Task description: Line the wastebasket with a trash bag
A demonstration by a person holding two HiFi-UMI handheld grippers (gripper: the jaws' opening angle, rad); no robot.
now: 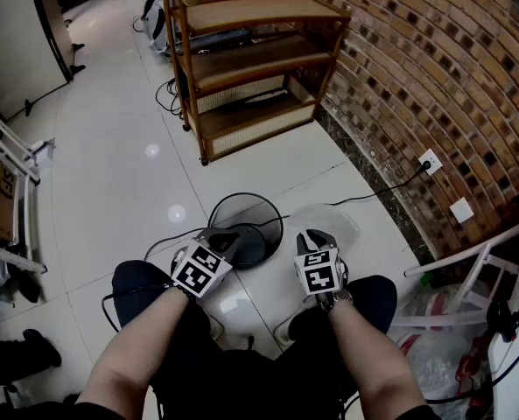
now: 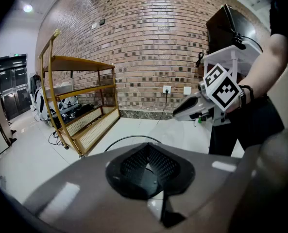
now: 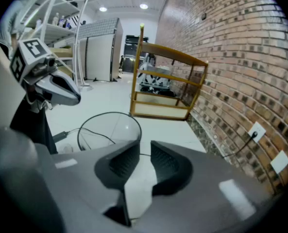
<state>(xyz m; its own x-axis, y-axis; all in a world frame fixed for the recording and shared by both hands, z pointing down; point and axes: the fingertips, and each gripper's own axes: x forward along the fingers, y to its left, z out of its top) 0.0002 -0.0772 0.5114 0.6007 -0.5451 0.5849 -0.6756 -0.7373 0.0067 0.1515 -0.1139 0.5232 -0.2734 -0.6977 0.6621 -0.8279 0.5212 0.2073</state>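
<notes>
- The wastebasket (image 1: 246, 226), black wire mesh with a round rim, is seen upright on the tiled floor (image 1: 110, 173) just ahead of the knees; no liner is seen in it
- A pale, see-through heap, taken to be the trash bag (image 1: 333, 220), is seen on the floor just beside the basket, to its right
- The left hand-held gripper (image 1: 227, 240) is held near the basket's near rim, jaws closed together with nothing between them
- The right hand-held gripper (image 1: 312, 237) is held above the bag's near edge, jaws a narrow gap apart; only floor is seen through the gap and no film is seen pinched
- The bag is judged very light, limp and slippery; thin film is likely to be torn if dragged over the wire rim, or to slide out of a loose pinch
- A hold is best taken on a bunched fold near the open mouth, one edge per gripper, so the mouth can be spread over the rim
- The basket is judged light and stiff; it may be tipped or pushed along the smooth tiles by a sideways pull
</notes>
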